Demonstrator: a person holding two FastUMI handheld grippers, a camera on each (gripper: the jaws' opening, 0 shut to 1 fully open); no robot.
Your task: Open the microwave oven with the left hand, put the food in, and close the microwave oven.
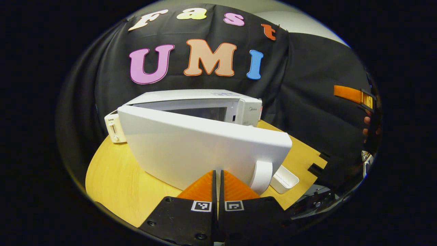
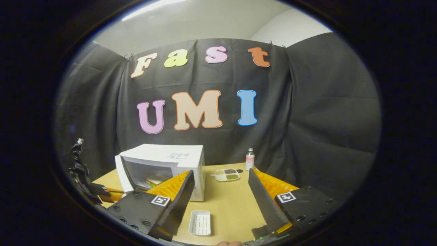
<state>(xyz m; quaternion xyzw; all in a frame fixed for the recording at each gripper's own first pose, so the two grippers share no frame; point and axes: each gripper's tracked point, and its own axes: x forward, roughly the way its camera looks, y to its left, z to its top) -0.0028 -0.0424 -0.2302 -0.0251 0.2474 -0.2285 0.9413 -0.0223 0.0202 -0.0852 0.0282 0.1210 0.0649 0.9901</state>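
Left hand-held gripper point(image 1: 217, 186) clenched, fingers together, empty, tips at the outer face of the microwave door point(image 1: 205, 150) beside its handle point(image 1: 262, 177). Right hand-held gripper point(image 2: 221, 201) released, fingers wide apart, held above the counter point(image 2: 228, 201). One microwave point(image 2: 164, 169), door ajar, food plate point(image 2: 155, 179) inside. One white tray point(image 2: 200, 222), one divided dish point(image 2: 227, 175), one bottle point(image 2: 250, 159). Logo unreadable.

One microwave oven point(image 2: 164, 167), one white tray point(image 2: 200, 222), one divided food dish point(image 2: 227, 175), one bottle point(image 2: 250, 159) (small), one toaster point(image 1: 114, 128).
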